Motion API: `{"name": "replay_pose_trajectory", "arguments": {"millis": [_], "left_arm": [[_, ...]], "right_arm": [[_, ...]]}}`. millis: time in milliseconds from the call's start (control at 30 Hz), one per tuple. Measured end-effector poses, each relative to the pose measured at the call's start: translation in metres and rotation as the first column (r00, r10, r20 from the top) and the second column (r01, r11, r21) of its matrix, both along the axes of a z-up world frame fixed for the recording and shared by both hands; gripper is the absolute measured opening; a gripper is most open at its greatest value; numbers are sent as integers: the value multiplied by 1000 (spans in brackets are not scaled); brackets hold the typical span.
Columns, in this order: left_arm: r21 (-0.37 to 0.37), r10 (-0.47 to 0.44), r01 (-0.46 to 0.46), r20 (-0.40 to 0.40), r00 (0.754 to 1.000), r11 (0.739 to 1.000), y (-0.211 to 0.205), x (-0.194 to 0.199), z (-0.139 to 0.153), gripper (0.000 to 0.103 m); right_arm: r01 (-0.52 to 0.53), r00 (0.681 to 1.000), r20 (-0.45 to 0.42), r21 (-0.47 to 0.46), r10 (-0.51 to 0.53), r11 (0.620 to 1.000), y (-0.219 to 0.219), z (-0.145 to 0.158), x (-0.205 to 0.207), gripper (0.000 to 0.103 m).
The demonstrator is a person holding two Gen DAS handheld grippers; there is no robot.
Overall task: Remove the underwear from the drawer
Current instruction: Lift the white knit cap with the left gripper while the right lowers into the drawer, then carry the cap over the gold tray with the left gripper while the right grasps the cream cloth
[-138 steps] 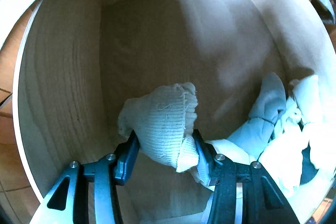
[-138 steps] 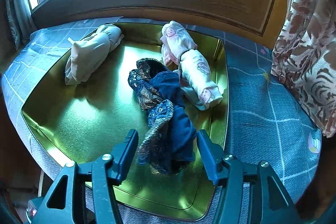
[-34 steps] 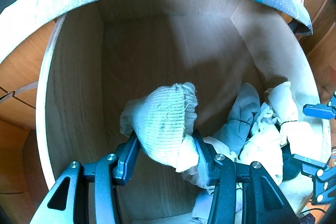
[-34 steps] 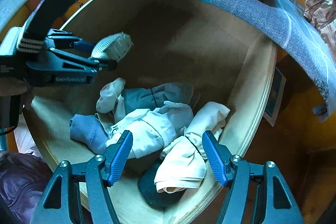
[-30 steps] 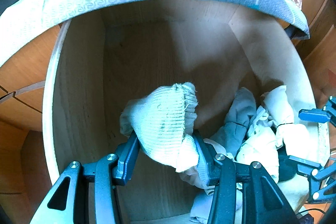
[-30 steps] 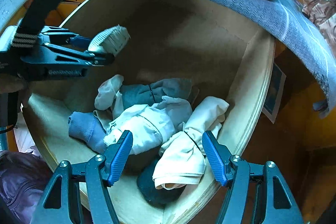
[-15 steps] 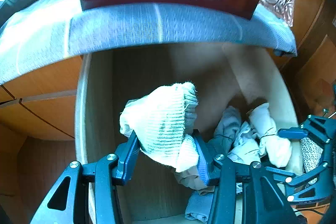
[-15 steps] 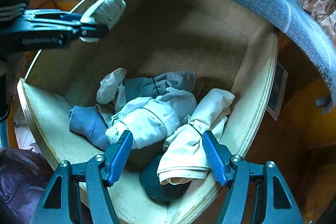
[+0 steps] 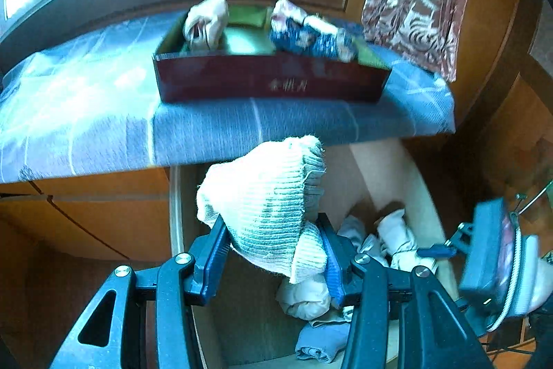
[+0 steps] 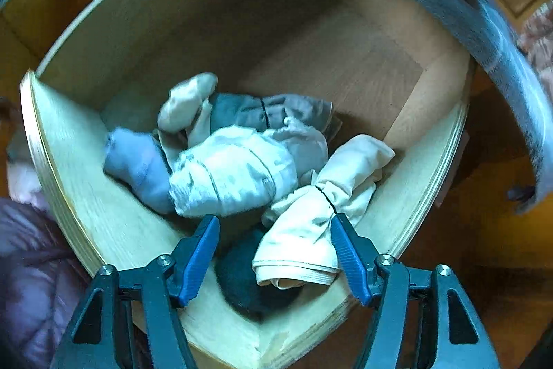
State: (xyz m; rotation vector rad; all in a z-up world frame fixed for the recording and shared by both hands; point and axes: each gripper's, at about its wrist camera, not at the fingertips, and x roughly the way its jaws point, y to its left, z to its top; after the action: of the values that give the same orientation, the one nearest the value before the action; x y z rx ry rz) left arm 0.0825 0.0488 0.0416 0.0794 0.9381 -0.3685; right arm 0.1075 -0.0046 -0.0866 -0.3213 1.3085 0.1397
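1. Carrying is the step in hand on the left side: the left gripper [image 9: 274,251] pinches a ribbed white roll [image 9: 266,199] between both pads, clear above the open drawer [image 9: 176,213].
2. The likely goal is the red tray [image 9: 269,80] on the blue cloth [image 9: 86,116] above; other rolled pieces already lie in it.
3. The next move, as judged, calls for lifting the roll over the cloth's front edge and the tray's near wall before letting go.
4. At the middle, the drawer floor [image 10: 311,33] is bare toward the back, giving open room for reaching in.
5. The remaining underwear sits bunched in the near corner: a blue roll [image 10: 138,161], a pale printed roll [image 10: 231,175], a grey piece [image 10: 269,109] and a cream bundle [image 10: 328,196].
6. On the right, the right gripper [image 10: 276,251] has its jaws closing around the cream bundle; the right pad touches it, the left pad stands apart.
7. The drawer's front wall [image 10: 103,213] and right wall [image 10: 425,189] crowd this grasp; a straight upward pull suits best.
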Motion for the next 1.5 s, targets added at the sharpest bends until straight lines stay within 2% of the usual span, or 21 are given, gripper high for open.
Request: {"name": "replay_pose_trajectory", "arguments": {"millis": [67, 200, 333, 433, 467, 500, 633, 767, 900, 1100, 1500], "left_arm": [[-9, -1, 1, 16, 1000, 1000, 4, 1, 10, 49], [-28, -1, 2, 45, 999, 1000, 7, 3, 24, 49], [-39, -3, 6, 67, 998, 999, 9, 9, 39, 49], [-62, -11, 16, 83, 997, 998, 10, 14, 54, 49], [-70, -8, 15, 92, 996, 997, 11, 18, 60, 49], [-73, -7, 14, 99, 995, 997, 11, 20, 65, 49], [-82, 7, 4, 130, 991, 997, 11, 40, 89, 49], [-93, 39, -28, 119, 992, 995, 6, 69, 98, 49], [-79, 53, -45, 104, 993, 996, -7, 100, 97, 49], [-57, 49, -45, 66, 997, 997, -27, 147, 82, 49], [29, 18, -18, -9, 1000, 999, -59, 208, 43, 49]], "right_arm": [[1, 1000, -7, -5, -1, 1000, 1, 1, -1, 63], [4, 1000, -18, -44, -4, 999, -1, -1, 1, 48], [-36, 999, -39, -124, 32, 992, 4, -4, 2, 44], [-85, 996, -56, -233, 74, 969, 16, -12, -1, 39], [-99, 994, -64, -258, 85, 961, 19, -13, -1, 35], [-106, 994, -68, -271, 90, 957, 20, -14, -1, 27], [-112, 992, -93, -299, 88, 948, 25, -20, -1, 19], [6, 996, -86, -242, -28, 970, 28, -19, 10, 16], [107, 990, -74, -188, -123, 976, 24, -19, 16, 15], [185, 980, -45, -178, -196, 966, 23, -20, 24, 15], [191, 978, -51, -164, -202, 968, 1, -21, 37, 15]]}}
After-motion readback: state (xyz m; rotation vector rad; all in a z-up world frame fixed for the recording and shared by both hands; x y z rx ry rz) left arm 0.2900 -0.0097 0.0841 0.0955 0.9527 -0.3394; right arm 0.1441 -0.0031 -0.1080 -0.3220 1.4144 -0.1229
